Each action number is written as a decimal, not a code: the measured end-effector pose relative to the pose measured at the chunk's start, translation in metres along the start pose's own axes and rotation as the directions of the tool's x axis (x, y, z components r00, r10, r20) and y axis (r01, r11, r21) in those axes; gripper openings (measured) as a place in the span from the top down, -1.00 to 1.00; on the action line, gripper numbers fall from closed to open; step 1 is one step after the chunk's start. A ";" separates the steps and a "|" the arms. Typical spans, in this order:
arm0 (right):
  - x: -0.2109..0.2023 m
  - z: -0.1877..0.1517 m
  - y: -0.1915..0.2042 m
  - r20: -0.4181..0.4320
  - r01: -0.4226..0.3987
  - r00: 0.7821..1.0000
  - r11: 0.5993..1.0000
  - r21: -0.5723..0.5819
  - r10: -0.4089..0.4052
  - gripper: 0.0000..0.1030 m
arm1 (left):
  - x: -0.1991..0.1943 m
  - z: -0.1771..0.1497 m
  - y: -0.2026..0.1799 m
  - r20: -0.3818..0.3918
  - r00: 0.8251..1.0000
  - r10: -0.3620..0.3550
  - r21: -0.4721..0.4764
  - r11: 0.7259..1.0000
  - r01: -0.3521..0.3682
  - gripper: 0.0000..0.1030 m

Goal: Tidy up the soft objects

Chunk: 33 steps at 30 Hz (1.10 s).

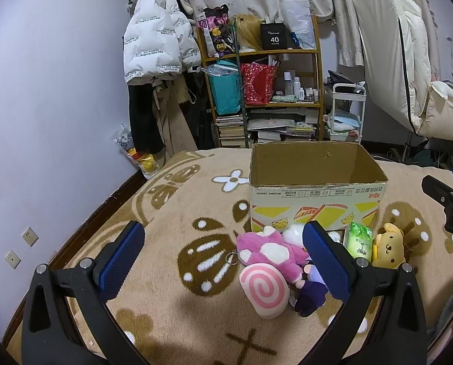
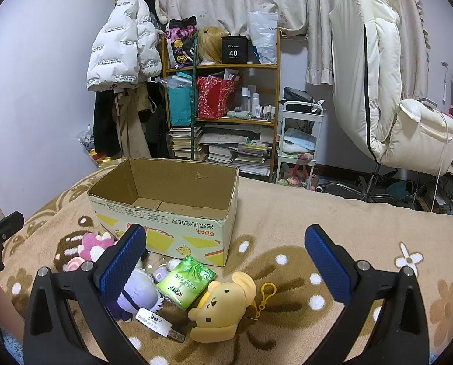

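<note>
An open cardboard box (image 1: 314,194) (image 2: 165,228) stands on the beige flowered blanket, and its inside looks bare. In front of it lie a pink plush (image 1: 272,251) (image 2: 92,245), a pink swirl cushion (image 1: 263,289), a purple doll (image 1: 310,296) (image 2: 138,292), a green tissue pack (image 1: 360,240) (image 2: 186,283) and a yellow dog plush (image 1: 389,246) (image 2: 220,307). My left gripper (image 1: 223,226) hovers open above and left of the pile. My right gripper (image 2: 224,231) hovers open over the yellow plush. Neither holds anything.
The blanket (image 1: 171,310) ends at a dark floor strip and the lilac wall (image 1: 59,121) on the left. Behind the box are a cluttered shelf (image 2: 223,115), hanging jackets (image 1: 156,45), a white cart (image 2: 299,140) and a padded chair (image 2: 378,97).
</note>
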State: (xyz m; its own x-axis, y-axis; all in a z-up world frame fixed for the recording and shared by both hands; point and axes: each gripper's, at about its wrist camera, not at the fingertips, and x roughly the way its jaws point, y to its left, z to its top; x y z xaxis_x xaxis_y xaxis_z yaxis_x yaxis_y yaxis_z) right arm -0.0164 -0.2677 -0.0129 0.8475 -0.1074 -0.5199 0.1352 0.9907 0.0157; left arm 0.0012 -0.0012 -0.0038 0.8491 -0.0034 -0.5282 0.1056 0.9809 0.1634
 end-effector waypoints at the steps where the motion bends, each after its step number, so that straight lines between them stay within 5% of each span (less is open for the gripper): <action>1: 0.000 0.000 0.000 0.000 0.000 1.000 1.000 0.000 0.000 -1.00 | 0.000 0.000 0.000 -0.001 1.000 0.000 0.000 1.000 0.000 -0.99; 33: 0.002 -0.003 0.000 -0.003 -0.009 1.000 1.000 0.007 0.009 -1.00 | 0.005 -0.005 0.000 -0.006 1.000 0.001 -0.003 1.000 -0.001 -0.99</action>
State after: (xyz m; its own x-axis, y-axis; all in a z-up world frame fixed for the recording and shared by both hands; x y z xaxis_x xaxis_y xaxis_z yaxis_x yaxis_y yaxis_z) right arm -0.0162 -0.2675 -0.0164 0.8471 -0.0984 -0.5223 0.1312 0.9910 0.0262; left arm 0.0026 0.0002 -0.0105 0.8459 -0.0014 -0.5333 0.1032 0.9815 0.1610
